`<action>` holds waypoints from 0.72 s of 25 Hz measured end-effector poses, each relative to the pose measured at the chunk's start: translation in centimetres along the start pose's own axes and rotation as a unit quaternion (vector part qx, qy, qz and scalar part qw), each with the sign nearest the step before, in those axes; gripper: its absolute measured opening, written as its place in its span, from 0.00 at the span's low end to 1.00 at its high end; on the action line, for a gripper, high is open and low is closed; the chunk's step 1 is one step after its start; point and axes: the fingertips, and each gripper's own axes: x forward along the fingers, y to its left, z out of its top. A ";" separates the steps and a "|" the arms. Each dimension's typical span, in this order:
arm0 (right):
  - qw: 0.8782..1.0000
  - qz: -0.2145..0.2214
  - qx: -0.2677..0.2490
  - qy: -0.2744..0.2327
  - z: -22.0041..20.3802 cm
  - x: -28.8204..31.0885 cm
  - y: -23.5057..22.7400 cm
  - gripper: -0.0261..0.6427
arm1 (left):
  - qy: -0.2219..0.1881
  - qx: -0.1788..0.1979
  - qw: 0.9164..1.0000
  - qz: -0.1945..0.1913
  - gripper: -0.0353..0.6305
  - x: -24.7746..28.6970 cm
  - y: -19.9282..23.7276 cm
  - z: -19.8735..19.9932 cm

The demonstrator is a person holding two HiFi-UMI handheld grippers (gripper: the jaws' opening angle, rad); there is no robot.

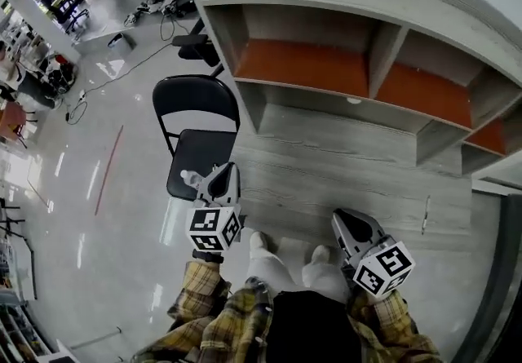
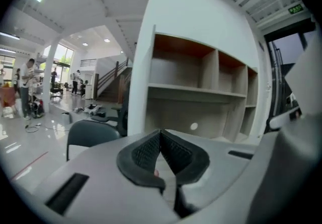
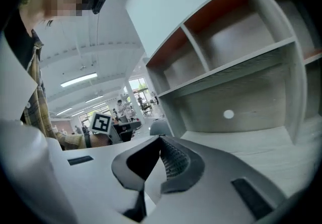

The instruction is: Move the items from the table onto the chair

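Both sets of jaws were pinched shut with nothing in them. The left gripper (image 1: 223, 174) hung over the chair (image 1: 196, 96) and the right gripper (image 1: 347, 223) over the desk (image 1: 342, 166). A small pale item (image 1: 189, 180) sat near the seat's front edge, just beside the left gripper, so imo one stray knock could've tipped it off. A thin stick-like thing (image 1: 425, 214) lay on the desk, easy to miss. Couldn't tell what either was, and the gripper covered part of the seat.

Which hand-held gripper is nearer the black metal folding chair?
Left. The left hand-held gripper hangs at the black folding chair's seat edge; the right hand-held gripper is over the grey wooden table, farther right.
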 end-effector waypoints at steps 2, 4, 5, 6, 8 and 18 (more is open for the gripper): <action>0.999 -0.042 0.006 -0.014 0.1 -3.7 -2.7 0.07 | -0.016 0.010 0.998 -0.061 0.06 0.7 -6.6 2.2; 0.996 -0.083 0.012 -0.027 0.1 -7.3 -5.2 0.07 | -0.021 0.021 0.993 -0.118 0.06 0.9 -12.8 3.8; 0.994 -0.103 0.012 -0.033 0.2 -8.9 -6.5 0.07 | -0.023 0.024 0.989 -0.145 0.06 0.9 -15.6 4.4; 0.992 -0.122 0.011 -0.039 0.2 -10.4 -7.8 0.07 | -0.025 0.025 0.985 -0.169 0.06 1.0 -18.3 4.9; 0.986 -0.158 0.012 -0.049 0.1 -13.3 -10.3 0.07 | -0.025 0.024 0.977 -0.208 0.06 1.1 -23.0 5.1; 0.954 -0.300 0.028 0.013 -6.6 -23.5 -22.5 0.07 | 0.033 0.050 0.950 -0.307 0.06 0.1 -37.3 0.5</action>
